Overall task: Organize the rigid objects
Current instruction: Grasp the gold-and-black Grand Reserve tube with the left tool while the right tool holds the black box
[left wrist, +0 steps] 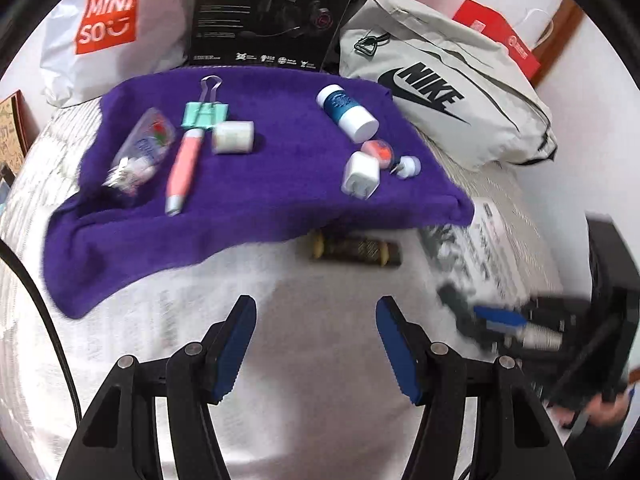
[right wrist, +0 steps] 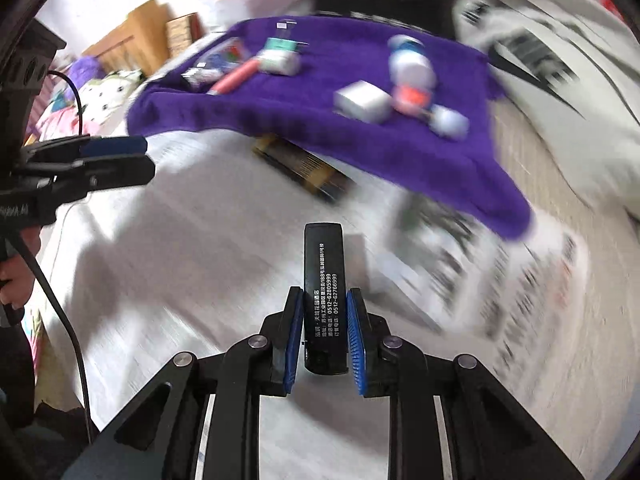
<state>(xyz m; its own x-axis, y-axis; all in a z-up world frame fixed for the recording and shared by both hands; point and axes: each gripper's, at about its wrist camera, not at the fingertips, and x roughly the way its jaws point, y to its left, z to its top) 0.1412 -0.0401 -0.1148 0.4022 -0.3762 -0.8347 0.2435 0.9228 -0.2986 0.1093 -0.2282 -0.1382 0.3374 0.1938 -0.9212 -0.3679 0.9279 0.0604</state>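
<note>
A purple towel point(left wrist: 256, 184) lies on the white bed and carries small items: a pink pen point(left wrist: 184, 168), a mint binder clip point(left wrist: 206, 114), a white roll point(left wrist: 233, 137), a clear packet point(left wrist: 140, 152), a blue-and-white bottle point(left wrist: 346, 112), a white charger plug point(left wrist: 361, 174). My left gripper point(left wrist: 316, 344) is open and empty above the bedding, in front of the towel. My right gripper point(right wrist: 324, 336) is shut on a black rectangular stick point(right wrist: 323, 280) with white print. The right gripper also shows in the left wrist view point(left wrist: 504, 320), blurred.
A dark brown-and-yellow packet point(left wrist: 356, 250) lies partly under the towel's front edge. A printed white box point(left wrist: 500, 240) sits at the right. A Nike bag point(left wrist: 440, 96), a black box point(left wrist: 268, 12) and a Miniso bag point(left wrist: 96, 36) stand behind the towel.
</note>
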